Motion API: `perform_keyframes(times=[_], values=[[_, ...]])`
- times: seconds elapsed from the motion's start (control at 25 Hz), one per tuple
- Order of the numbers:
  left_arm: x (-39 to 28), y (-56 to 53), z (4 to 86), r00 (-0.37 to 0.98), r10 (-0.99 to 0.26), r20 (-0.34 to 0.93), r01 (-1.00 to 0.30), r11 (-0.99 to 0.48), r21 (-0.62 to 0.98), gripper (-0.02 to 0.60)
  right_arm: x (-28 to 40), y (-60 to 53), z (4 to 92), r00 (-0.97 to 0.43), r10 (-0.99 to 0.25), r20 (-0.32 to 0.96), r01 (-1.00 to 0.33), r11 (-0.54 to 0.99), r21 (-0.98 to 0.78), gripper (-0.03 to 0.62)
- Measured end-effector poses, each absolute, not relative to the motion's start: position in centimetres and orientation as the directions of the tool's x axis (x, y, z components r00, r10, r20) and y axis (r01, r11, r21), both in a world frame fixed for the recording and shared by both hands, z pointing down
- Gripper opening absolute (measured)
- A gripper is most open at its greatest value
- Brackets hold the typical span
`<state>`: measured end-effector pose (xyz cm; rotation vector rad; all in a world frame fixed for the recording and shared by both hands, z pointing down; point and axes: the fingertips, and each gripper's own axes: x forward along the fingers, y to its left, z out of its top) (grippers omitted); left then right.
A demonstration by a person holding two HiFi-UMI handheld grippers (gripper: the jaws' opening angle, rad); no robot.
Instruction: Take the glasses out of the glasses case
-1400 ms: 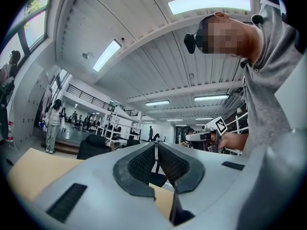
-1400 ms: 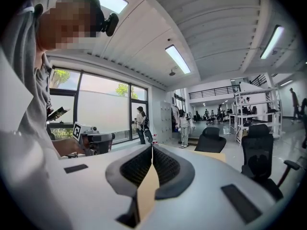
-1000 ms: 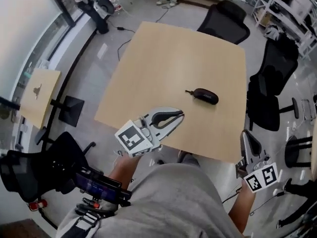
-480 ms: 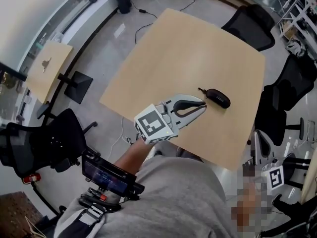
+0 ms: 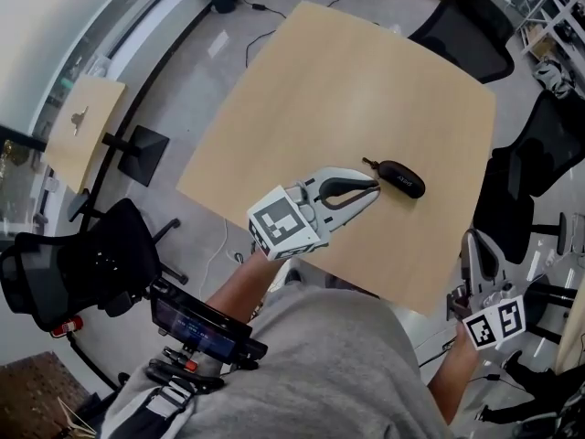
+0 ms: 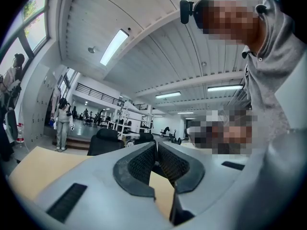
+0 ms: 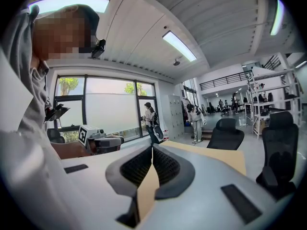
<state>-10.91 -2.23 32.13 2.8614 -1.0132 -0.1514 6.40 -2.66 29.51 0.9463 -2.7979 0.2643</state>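
Both claws are closed on nothing. A dark glasses case lies on the desk, at 2 o'clock just beside the left claw; the right claw hangs past the desk's edge.

Left gripper extended forward, jaws together, right gripper held back at the side, jaws together
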Motion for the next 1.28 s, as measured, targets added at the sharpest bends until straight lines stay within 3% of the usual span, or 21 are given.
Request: perform_keyframes(times=[1.28], values=[[-8.3, -13.9, 40.4, 0.785, -0.617, 0.045, -0.606, -0.752, 0.258, 0.023, 5.9, -14.5, 36.5, -0.795, -0.516, 0.319, -0.592, 0.776, -0.218, 0.009]])
